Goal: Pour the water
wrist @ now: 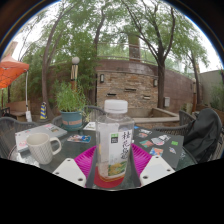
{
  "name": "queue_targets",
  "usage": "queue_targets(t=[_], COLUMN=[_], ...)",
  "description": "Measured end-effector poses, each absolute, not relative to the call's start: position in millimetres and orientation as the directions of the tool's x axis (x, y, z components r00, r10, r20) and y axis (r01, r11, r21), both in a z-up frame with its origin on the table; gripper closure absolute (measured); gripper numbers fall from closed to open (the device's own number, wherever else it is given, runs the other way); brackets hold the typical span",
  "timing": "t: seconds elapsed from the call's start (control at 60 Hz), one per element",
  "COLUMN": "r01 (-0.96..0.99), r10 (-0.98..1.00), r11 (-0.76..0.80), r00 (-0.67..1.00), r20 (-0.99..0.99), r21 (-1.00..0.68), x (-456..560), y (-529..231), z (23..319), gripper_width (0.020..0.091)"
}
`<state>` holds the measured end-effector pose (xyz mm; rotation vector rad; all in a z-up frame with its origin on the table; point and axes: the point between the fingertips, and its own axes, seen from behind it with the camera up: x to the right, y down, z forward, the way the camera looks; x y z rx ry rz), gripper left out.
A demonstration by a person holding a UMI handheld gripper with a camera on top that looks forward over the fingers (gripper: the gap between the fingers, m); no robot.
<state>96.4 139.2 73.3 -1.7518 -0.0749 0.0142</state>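
A clear plastic bottle (pixel 114 142) with a white cap stands upright between the two fingers of the gripper (pixel 113 160), and it fills the middle of the gripper view. Its label is pale, with dark vertical characters and a green patch, and an orange band runs around its lower part. The magenta pads (pixel 85 158) sit against the bottle's left and right sides with no gap showing, so the fingers appear to be clamped on it at about label height. The white finger bodies spread outward below the pads. Whether the bottle's base rests on the table (pixel 70 148) or is lifted off it cannot be told, since the bottom is hidden between the fingers.

Just to the left of the bottle, on the dark table, stands a white mug (pixel 42 147) with its handle turned toward the bottle. Behind the mug lies some white paper (pixel 40 131). Small cards or packets (pixel 160 134) are scattered on the table to the right of the bottle. Farther back on the left is a potted green plant (pixel 70 101). Beyond the table there is a stone wall (pixel 130 82), tall trees (pixel 100 30), and an orange canopy (pixel 10 72) at the far left.
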Motion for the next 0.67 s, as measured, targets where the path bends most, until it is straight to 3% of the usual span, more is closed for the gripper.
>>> queue_targets(t=[0.183,0.317,0.667], r01=[0.104,0.128,0.043], r10=[0.028,0.056,0.014], r11=[-0.282,-0.281,-0.286], r00=[0.995,0.992,0.999], r20=[0.100,0.117,0.040], r21=[-0.954,-0.951,-0.957], x=[103.9,89.8,58.5], y=[123.3,82.0,-148.8], z=[69.0,89.1,124.3], gripper_width=[0.0251,0.0275,0.0271])
